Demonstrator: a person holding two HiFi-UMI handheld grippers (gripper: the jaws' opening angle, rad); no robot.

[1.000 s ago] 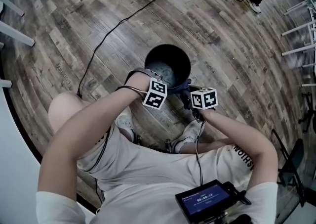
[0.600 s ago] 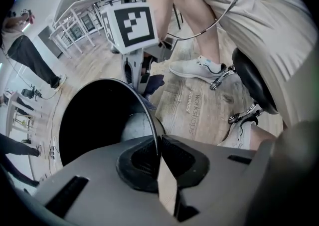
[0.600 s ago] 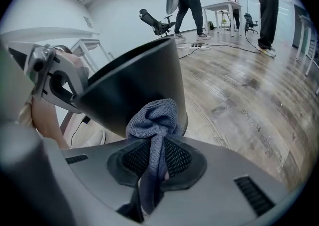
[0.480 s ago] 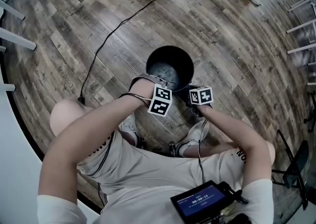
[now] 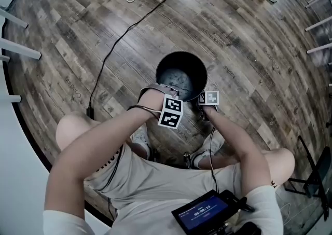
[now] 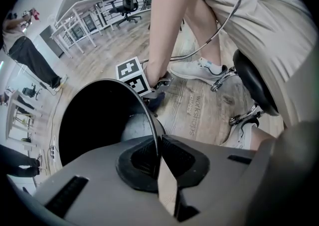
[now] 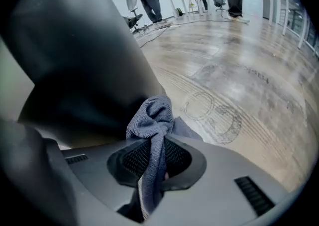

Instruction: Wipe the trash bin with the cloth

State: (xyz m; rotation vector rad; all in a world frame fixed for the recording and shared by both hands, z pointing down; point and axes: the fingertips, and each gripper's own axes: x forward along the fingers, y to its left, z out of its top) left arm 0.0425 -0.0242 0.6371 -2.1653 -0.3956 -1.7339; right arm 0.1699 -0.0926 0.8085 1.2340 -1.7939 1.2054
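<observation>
- The left gripper (image 6: 158,156) has just closed its jaws. They are now narrow and pinch the thin rim of the bin (image 6: 99,120).
- This grip holds the bin so it cannot slide or tip while it gets rubbed.
- The bin stands upright on the floor (image 5: 249,63), just in front of the seated person. It looks empty inside.
- The left gripper stays where it was. It is at the bin's near rim in all three head pictures.
- The right gripper (image 7: 157,156) has come down. In the head view its cube (image 5: 209,97) looks smaller than a second ago. It now sits low, just beside the near right side of the bin.
- The right jaws squeeze the cloth (image 7: 154,117). A soft bunch of it sticks out past the tips.
- In the right gripper view that bunch is right by the bin's dark outer wall. I cannot tell if it touches the wall yet.
- I think the getting-ready part is done. One gripper holds the bin and the other brings the cloth to its side.
- The wiping of the outer wall looks like it is about to start, or has only just started. Most of the job is still left.
- The next move probably needs the cloth pressed on the wall and rubbed along it.
- A hard push could make the thin rim slip out of the left jaws.
</observation>
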